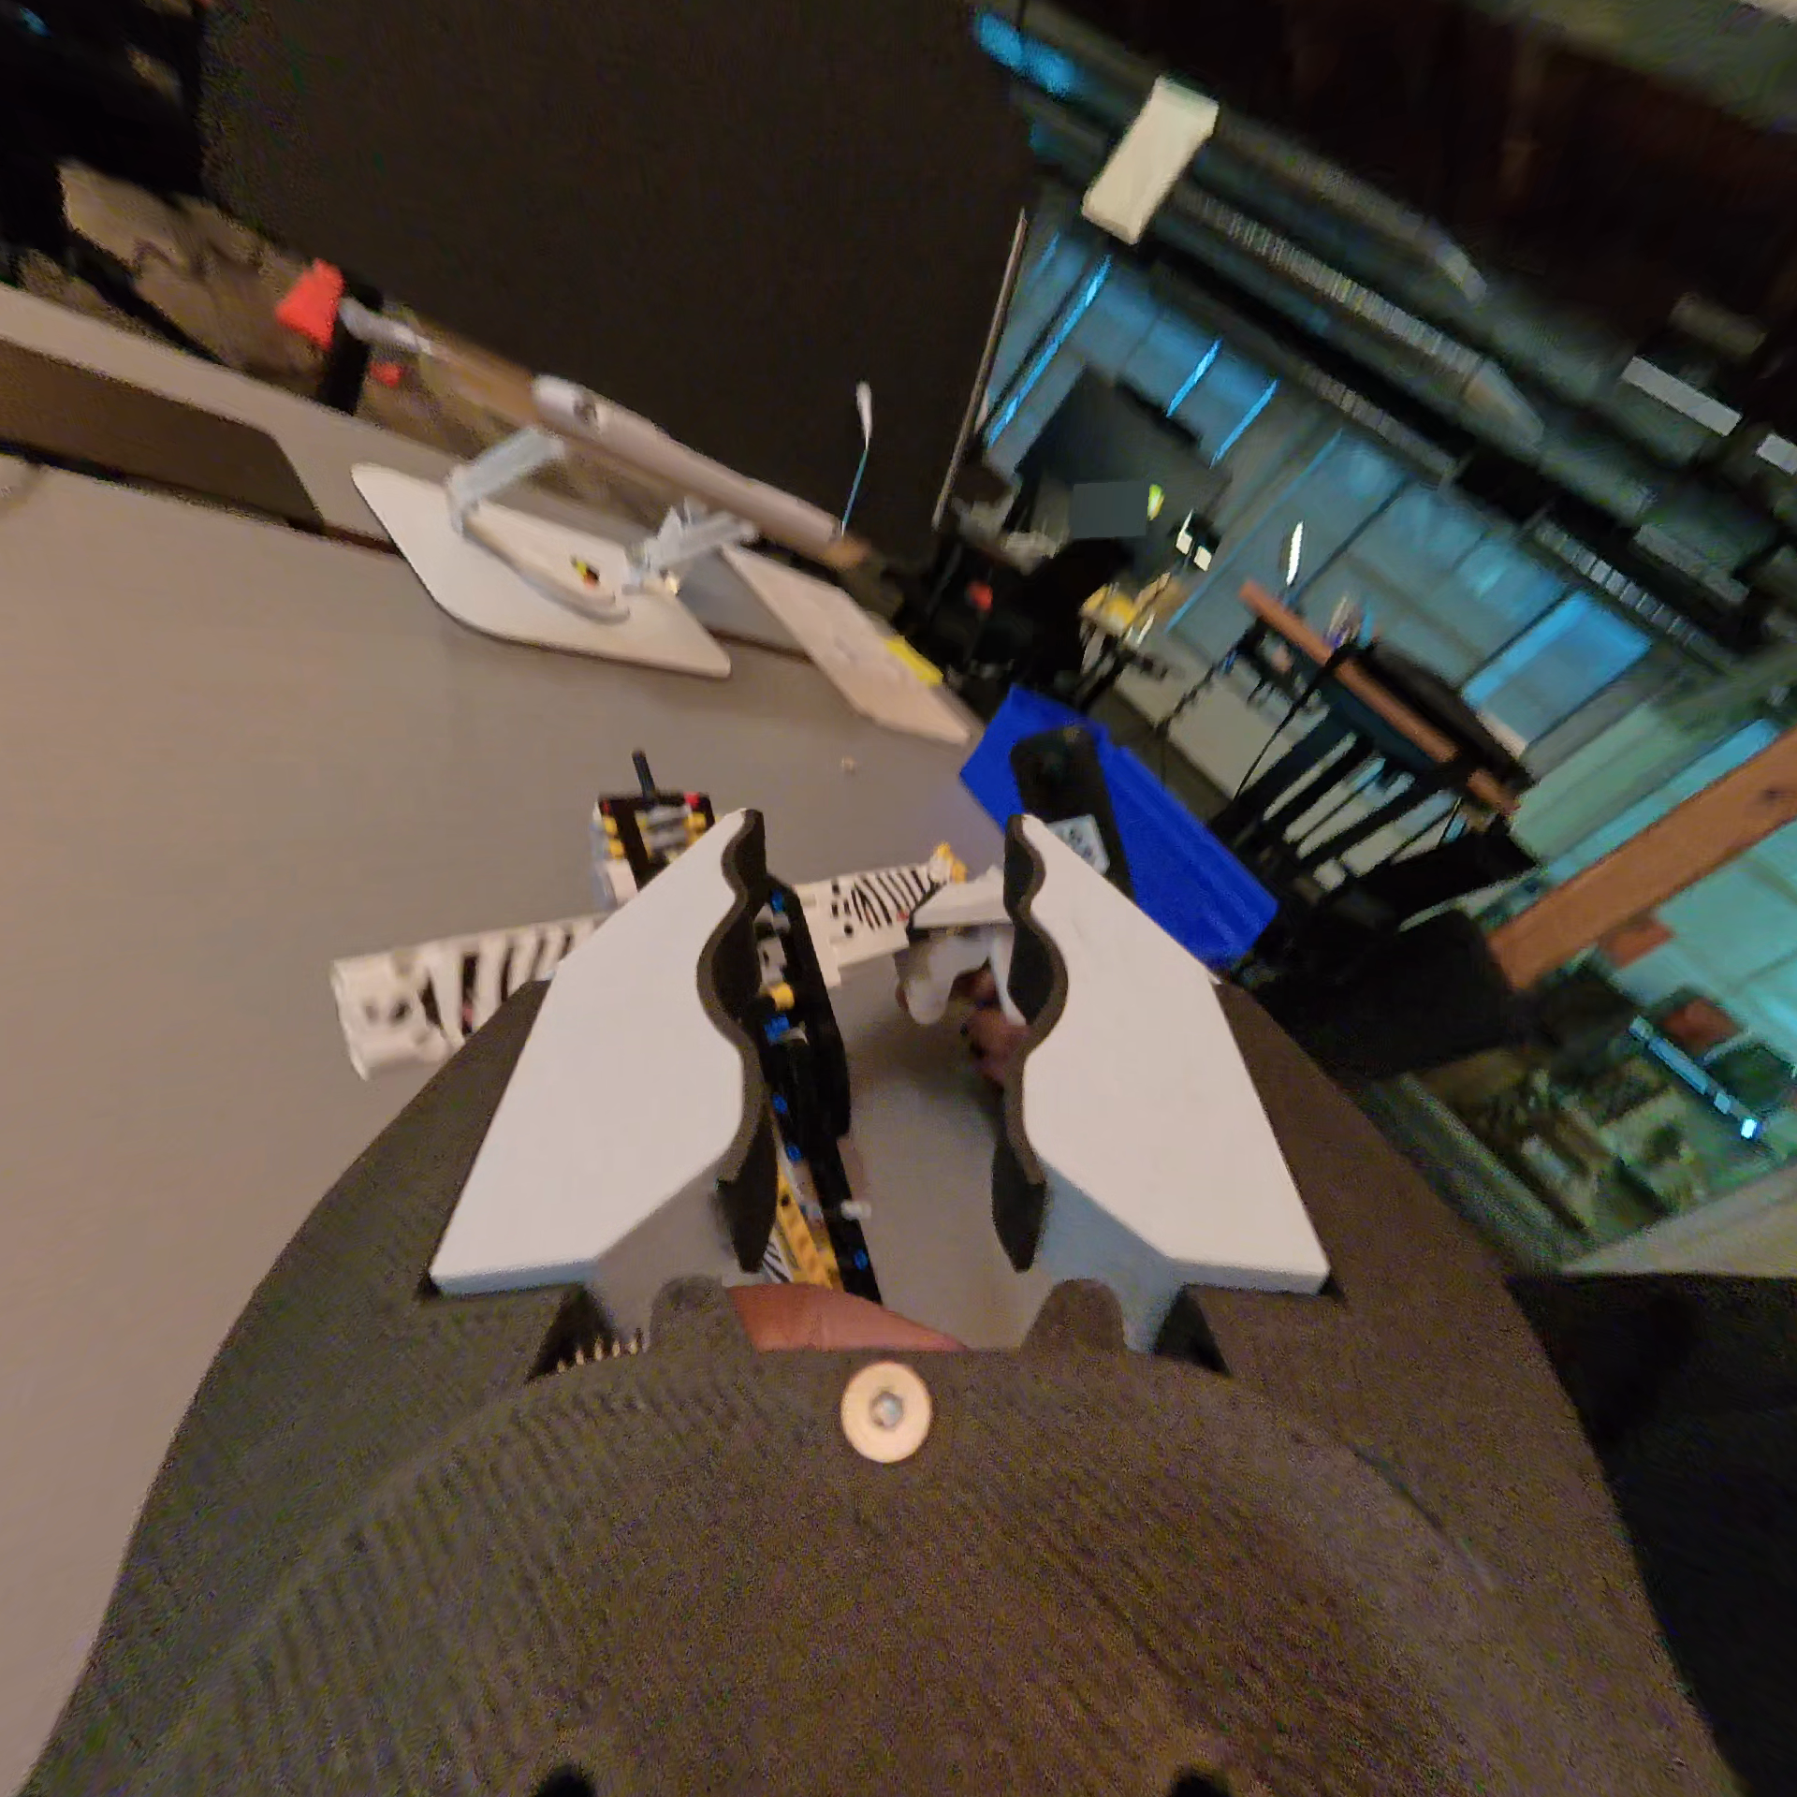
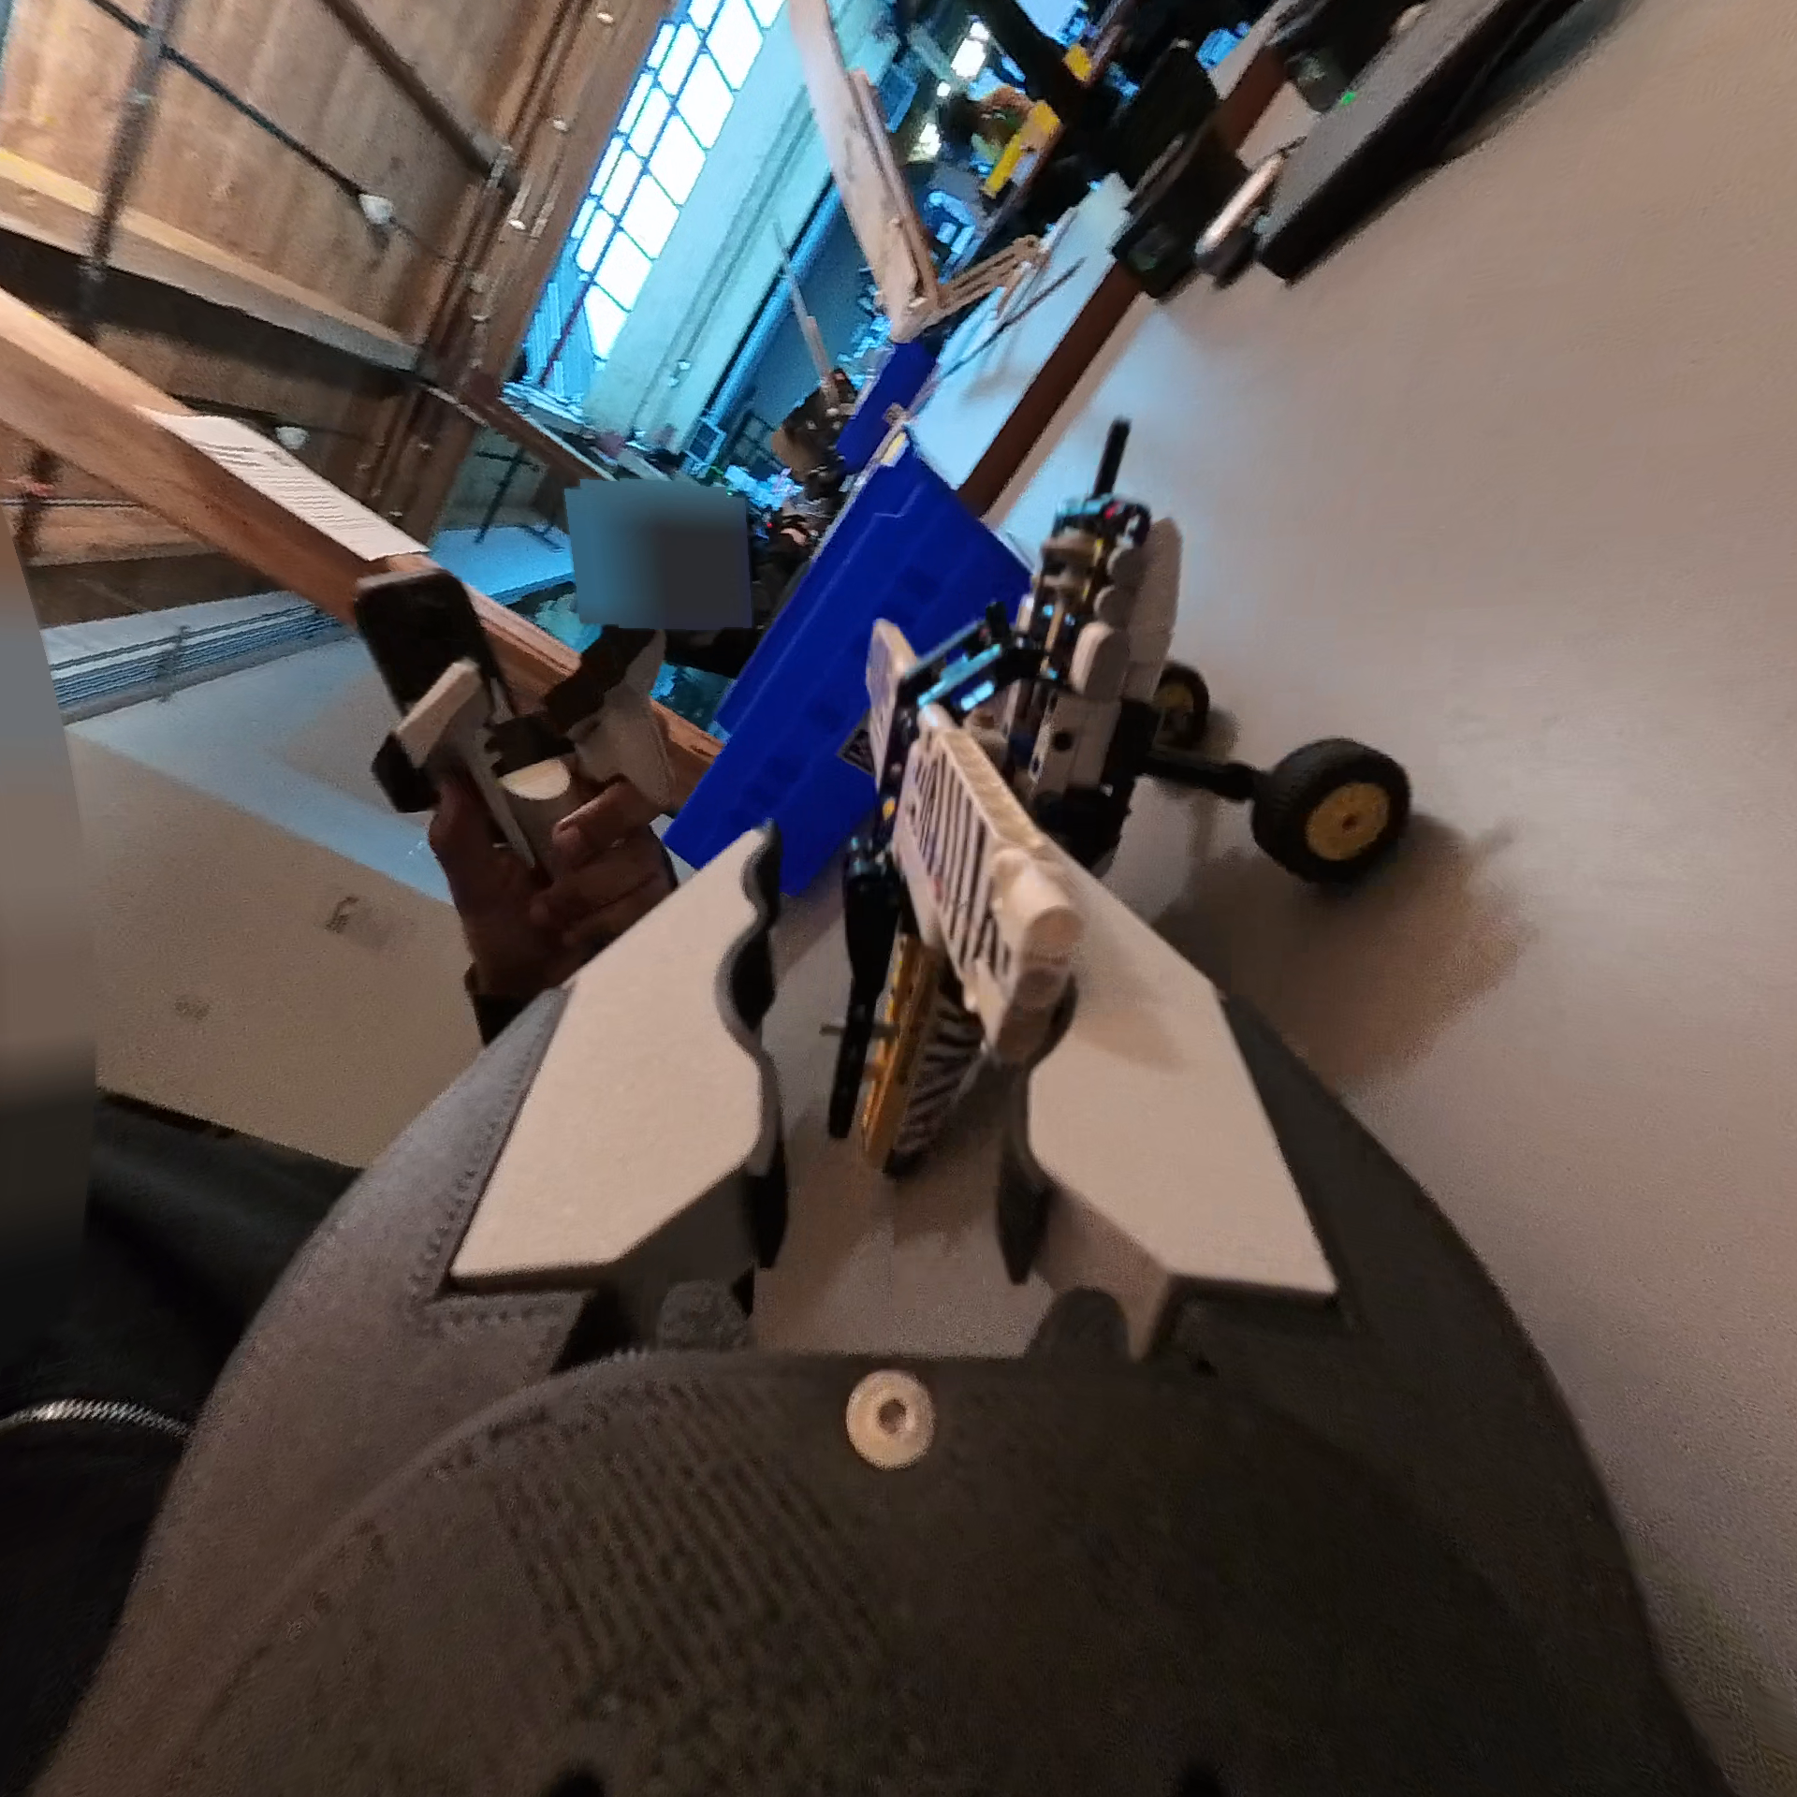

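Both tools gape, gripping nothing: the toy brick vehicle on the worktop points lengthwise away between the right tool fingers; the left tool is likewise open.

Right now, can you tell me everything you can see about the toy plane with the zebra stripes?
The toy plane is built from plastic bricks, mostly white, with black and yellow parts and small blue pegs. Its long white wings carry black zebra stripes. Black wheels with yellow hubs rest on the grey table. The pictures are blurry. Both open grippers, left gripper and right gripper, have parts of the plane between their fingers, not squeezed. A blue bin stands behind it.
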Available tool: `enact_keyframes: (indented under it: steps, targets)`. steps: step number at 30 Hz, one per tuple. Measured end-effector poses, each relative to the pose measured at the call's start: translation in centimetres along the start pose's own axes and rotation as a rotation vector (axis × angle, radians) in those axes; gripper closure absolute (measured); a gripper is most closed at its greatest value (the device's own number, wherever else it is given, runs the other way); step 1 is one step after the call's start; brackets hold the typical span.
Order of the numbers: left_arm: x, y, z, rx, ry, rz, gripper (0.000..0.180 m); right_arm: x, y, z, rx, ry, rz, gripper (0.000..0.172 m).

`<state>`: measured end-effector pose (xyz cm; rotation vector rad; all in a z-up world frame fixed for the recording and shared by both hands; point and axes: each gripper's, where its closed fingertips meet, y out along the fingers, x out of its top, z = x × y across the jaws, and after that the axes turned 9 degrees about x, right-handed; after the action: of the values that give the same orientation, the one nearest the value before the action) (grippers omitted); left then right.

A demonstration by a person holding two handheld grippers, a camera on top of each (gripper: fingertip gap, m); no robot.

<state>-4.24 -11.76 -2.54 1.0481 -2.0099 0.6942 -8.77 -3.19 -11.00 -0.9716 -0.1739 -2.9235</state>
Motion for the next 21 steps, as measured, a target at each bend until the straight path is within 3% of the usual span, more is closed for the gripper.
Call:
enact_keyframes:
  steps: [2,10,13,16,19,21]
  targets:
    - [-1.8,1.4,-0.3,0.018,0.051,0.080,0.132,-0.1,-0.6,0.0,-0.007,0.023,-0.009,0.117]
    - [-6.7,5.0,-1.4,0.096,0.276,0.242,0.130,-0.5,-5.0,0.4,-0.157,-0.114,-0.144,0.131]
    - [-8.6,5.6,-0.5,0.183,0.454,0.336,0.131,-1.5,-5.2,0.5,-0.240,-0.214,-0.152,0.142]
    - [-8.1,5.7,0.2,0.309,0.661,0.339,0.132,-1.8,-5.0,0.0,-0.344,-0.338,-0.134,0.156]
    - [-7.3,6.4,-0.8,0.335,0.900,0.348,0.130,-1.7,-4.6,-0.4,-0.409,-0.410,-0.109,0.154]
    - [-8.3,7.3,-1.3,0.298,1.020,0.439,0.129,-1.6,-4.3,-0.3,-0.409,-0.408,-0.125,0.147]
